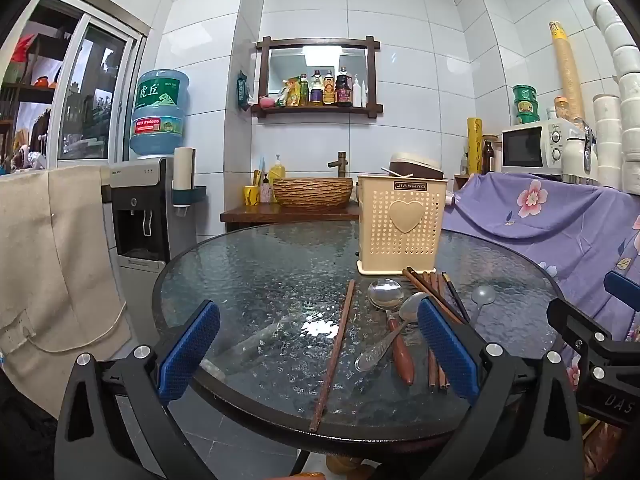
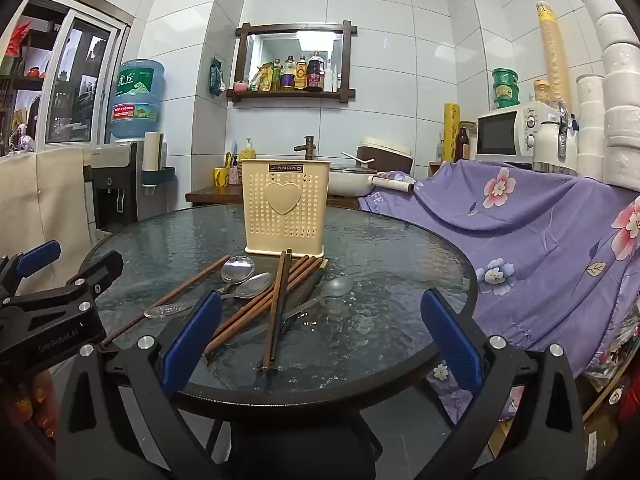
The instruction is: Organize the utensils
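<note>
A beige perforated utensil holder (image 1: pixel 402 230) with a heart stands upright on the round glass table (image 1: pixel 260 272); it also shows in the right wrist view (image 2: pixel 286 212). In front of it lie several brown chopsticks (image 2: pixel 276 304), a lone chopstick (image 1: pixel 334 350), a round ladle spoon (image 1: pixel 385 294), a metal spoon (image 1: pixel 412 306) and a grey spoon (image 2: pixel 338 286). My left gripper (image 1: pixel 318 354) is open and empty above the table's near edge. My right gripper (image 2: pixel 320 340) is open and empty, to the right of the left one.
A purple flowered cloth (image 2: pixel 540 240) covers the counter at right, with a microwave (image 2: pixel 508 132) behind. A water dispenser (image 1: pixel 138 208) and a beige cloth (image 1: pixel 48 256) stand at left. A basin with a tap (image 1: pixel 314 192) sits behind the table.
</note>
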The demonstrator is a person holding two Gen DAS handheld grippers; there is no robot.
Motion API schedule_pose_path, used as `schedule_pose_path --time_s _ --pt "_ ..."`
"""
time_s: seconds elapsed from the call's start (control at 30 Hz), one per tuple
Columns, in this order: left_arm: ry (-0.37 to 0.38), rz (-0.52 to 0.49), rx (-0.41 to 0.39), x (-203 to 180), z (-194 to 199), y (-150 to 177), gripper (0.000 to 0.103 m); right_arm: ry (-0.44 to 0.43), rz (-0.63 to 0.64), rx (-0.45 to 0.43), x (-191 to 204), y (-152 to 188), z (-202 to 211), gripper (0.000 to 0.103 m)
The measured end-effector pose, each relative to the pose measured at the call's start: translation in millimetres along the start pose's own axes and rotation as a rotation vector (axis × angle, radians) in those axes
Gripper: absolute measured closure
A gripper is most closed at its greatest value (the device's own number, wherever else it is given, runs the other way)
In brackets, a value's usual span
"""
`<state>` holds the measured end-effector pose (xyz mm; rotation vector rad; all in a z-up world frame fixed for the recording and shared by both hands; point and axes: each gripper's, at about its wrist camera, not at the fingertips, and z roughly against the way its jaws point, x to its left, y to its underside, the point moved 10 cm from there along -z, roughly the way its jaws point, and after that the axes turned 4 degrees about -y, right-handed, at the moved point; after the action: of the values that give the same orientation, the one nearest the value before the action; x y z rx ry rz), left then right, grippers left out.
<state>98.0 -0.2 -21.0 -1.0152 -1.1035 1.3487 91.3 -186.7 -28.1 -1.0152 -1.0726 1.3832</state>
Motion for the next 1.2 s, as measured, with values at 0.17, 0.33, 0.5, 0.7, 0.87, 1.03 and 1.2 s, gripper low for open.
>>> schedule_pose_path --time_s 0.17,0.33,0.5,0.7,0.87,1.03,1.2 --pt "-0.002 -0.005 0.004 -0.1 -0.4 0.5 0.006 0.001 -0.002 -0.003 -0.4 -0.7 0.4 0.005" --pt "-0.004 -0.005 -0.001 -0.1 -1.0 0.0 0.006 -0.001 -0.003 -0.001 -0.5 -0.1 0.2 0.005" --pt "-0.001 -0.005 -0.002 -0.5 -0.9 0.2 0.006 0.002 0.000 -0.002 -1.1 -0.2 0.5 0.005" --pt "0.001 -0.005 0.001 -1.1 -1.5 0.5 0.006 0.001 -0.002 -0.002 -1.1 -0.2 0.3 0.005" --pt "-0.002 -0.004 -0.003 1.8 -2.2 -4.5 0.006 0.003 -0.001 -0.001 -1.9 -0.1 0.1 0.005" --pt "-0.002 -0.004 -0.002 2.2 -3.2 -2.7 0.006 0.003 0.000 -0.002 -0.3 -1.5 1.2 0.005" --pt "-0.002 -0.004 -0.004 2.1 -4.1 -2.6 0.006 0.003 -0.002 -0.002 -2.4 -1.6 -1.5 0.005"
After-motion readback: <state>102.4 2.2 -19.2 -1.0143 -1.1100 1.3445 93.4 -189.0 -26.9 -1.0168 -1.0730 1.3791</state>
